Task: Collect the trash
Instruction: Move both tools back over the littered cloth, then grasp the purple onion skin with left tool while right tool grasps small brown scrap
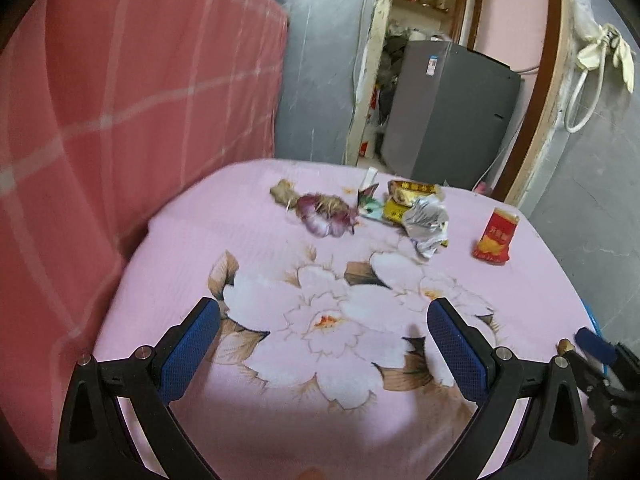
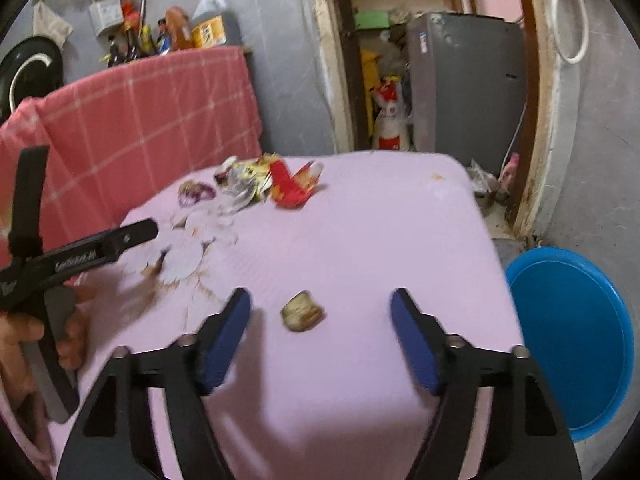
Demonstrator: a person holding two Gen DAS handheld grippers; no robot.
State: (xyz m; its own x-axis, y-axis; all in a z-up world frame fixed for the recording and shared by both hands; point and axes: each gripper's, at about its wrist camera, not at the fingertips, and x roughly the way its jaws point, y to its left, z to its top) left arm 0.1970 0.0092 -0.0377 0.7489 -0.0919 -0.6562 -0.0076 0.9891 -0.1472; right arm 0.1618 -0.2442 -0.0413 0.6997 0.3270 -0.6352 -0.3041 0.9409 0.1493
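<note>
Hovering: right tongs [image 2: 320, 312] wide, brown scrap [image 2: 302, 312] between
Left tongs [image 1: 324, 320]: wide, empty
Far: wrappers [image 1: 416, 208]

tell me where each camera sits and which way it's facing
Left wrist: on the left gripper, facing across the pink table at the trash pile; both blue fingers and the right gripper's edge show.
Right wrist: on the right gripper, over a brown scrap; fingers, left gripper and hand show.
Shared: table, red packet, doorway, grey appliance.
</note>
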